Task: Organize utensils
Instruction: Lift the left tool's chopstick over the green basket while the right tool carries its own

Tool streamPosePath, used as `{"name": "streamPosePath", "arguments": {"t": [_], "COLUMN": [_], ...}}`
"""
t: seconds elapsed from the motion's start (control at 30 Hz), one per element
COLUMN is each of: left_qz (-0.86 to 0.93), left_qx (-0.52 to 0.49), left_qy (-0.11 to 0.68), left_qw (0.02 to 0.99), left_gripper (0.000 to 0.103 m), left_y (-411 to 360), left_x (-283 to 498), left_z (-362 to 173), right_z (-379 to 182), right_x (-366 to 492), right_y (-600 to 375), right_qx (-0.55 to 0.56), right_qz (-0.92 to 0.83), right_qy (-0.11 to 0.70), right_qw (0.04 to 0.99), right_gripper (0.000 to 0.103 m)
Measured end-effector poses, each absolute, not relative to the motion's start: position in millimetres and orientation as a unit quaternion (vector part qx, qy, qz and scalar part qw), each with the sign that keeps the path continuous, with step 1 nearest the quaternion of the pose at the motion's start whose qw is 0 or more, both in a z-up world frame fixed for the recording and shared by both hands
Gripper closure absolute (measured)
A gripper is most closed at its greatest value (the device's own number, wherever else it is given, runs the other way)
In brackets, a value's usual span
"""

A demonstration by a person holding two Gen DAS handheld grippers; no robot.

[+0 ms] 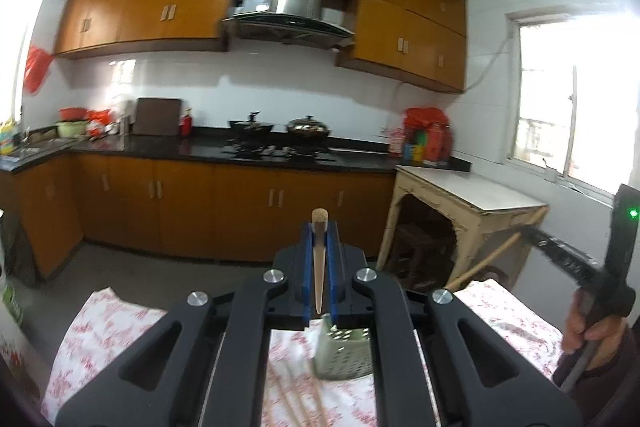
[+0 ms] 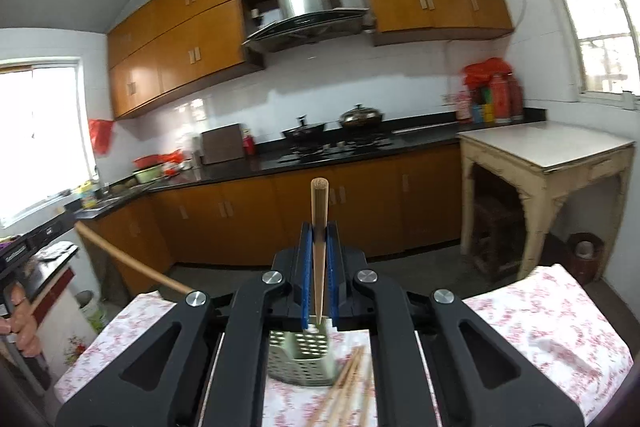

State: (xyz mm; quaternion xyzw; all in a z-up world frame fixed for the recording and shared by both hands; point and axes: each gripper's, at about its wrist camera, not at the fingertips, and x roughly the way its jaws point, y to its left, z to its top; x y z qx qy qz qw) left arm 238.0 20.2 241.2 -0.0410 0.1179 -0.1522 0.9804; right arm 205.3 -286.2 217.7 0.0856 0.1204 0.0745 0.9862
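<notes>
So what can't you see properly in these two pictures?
- Inside of the metal holder: both views, its top is hidden by the claws.
- Loose chopsticks on the tablecloth: cut off by the bottom edge, blurry, can't be counted.
- Lower end of the chopstick in the left claw: hidden behind the claw body.
- Same for the chopstick in the right claw.

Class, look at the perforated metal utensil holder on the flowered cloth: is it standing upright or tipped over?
Upright. The utensil holder stands on its base on the cloth, open top upward; loose chopsticks lie beside it.
</notes>
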Motion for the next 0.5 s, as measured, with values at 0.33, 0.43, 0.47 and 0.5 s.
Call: {"name": "streamPosePath", "arguments": {"t": [0.33, 0.43, 0.47, 0.5], "left_qz": [-0.170, -0.167, -0.166, -0.165], "left_qx": [-0.026, -0.027, -0.027, -0.026], "left_qy": [0.185, 0.213, 0.220, 0.226], "left_qw": [0.968, 0.962, 0.961, 0.960], "left_gripper": [0.096, 0.096, 0.096, 0.096], "left_y": [-30.9, -37.7, -38.3, -40.0], "left_x": [301.9, 326.7, 332.9, 339.3], "left_z": [215.0, 198.1, 193.3, 189.9], "right_z": [184.2, 171.0, 168.9, 166.8], "right_x": [264.7, 283.9, 288.9, 292.3], "right_y": [-263.6, -263.3, -262.6, -262.9], "right_qx": [0.067, 0.078, 0.080, 0.083], "right_qz": [0.092, 0.100, 0.102, 0.103], "right_qy": [0.197, 0.231, 0.239, 0.246], "right_qw": [0.974, 0.965, 0.962, 0.960], "right_gripper": [0.096, 0.096, 0.096, 0.096]}}
